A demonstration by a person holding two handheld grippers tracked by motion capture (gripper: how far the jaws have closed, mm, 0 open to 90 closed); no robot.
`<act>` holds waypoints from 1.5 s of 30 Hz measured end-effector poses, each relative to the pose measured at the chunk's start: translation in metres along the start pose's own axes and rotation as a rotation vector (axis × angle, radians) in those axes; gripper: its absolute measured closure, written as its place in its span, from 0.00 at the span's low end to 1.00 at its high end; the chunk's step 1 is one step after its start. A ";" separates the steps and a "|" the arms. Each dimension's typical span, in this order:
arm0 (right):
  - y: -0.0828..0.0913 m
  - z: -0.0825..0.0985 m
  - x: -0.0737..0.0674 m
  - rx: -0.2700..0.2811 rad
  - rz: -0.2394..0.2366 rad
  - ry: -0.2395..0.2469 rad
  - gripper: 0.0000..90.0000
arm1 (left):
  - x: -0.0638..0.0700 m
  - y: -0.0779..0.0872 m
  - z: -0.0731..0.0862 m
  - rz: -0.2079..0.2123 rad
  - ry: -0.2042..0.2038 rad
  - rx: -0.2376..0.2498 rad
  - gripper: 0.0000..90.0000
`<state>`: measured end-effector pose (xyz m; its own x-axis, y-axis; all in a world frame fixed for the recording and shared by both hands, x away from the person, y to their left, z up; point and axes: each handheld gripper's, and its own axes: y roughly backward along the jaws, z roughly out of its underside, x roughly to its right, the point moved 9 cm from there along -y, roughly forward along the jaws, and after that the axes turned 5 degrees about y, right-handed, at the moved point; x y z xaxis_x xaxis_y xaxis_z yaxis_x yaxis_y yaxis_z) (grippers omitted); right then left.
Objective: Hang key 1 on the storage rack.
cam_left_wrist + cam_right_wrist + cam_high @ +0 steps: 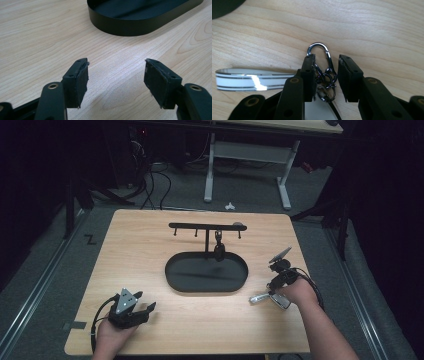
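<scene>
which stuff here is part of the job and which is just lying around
In the job:
- keychain, its carabiner between the right gripper jaws
- its white strap on the table
- black hook rack, one item already hanging
- oval tray beneath it

Idle:
- left gripper, open, holding nothing
- desk frame behind
</scene>
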<state>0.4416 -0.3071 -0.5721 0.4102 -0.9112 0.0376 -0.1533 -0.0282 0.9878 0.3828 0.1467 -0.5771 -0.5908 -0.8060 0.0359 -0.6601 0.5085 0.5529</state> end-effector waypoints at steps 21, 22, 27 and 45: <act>0.002 -0.022 -0.049 0.009 -0.017 0.166 0.80 | 0.001 0.001 -0.001 0.009 0.001 0.002 0.41; 0.002 -0.021 -0.049 0.006 -0.021 0.161 0.80 | 0.001 0.001 -0.001 0.009 -0.002 0.000 0.41; -0.002 -0.019 -0.053 -0.001 -0.037 0.143 0.71 | 0.002 0.000 -0.001 0.011 -0.001 0.001 0.41; -0.002 -0.019 -0.072 0.017 -0.062 0.191 0.69 | 0.002 0.000 -0.001 0.014 -0.007 -0.001 0.41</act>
<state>0.4298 -0.2340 -0.5739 0.5823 -0.8129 0.0063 -0.1370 -0.0904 0.9864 0.3820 0.1445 -0.5766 -0.6034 -0.7965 0.0376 -0.6512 0.5195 0.5532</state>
